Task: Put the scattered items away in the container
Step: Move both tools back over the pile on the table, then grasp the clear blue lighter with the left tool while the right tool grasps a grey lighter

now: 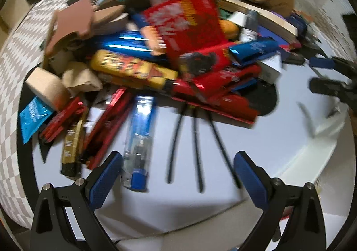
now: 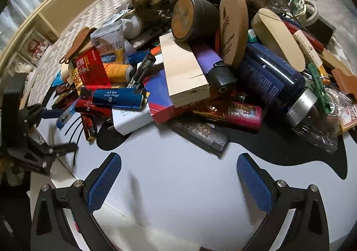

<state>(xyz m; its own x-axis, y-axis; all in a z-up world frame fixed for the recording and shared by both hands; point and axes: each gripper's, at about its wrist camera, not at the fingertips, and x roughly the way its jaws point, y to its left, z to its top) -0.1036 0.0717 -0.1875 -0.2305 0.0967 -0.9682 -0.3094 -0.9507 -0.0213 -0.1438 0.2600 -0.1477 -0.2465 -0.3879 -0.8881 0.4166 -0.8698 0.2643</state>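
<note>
A heap of scattered items covers the white table. In the right wrist view it holds a wooden block, a blue lighter, a dark blue bottle, a round tin and a grey lighter. The left wrist view is blurred and shows a red packet, a yellow packet and a clear blue lighter lying by my left finger. My left gripper and right gripper both hover open and hold nothing, short of the heap. No container can be made out.
Black printed lines mark the table top. The table's front edge runs just under both grippers. A checkered surface lies beyond the table, with a wooden shelf at the far left. Each gripper shows in the other's view: left gripper, right gripper.
</note>
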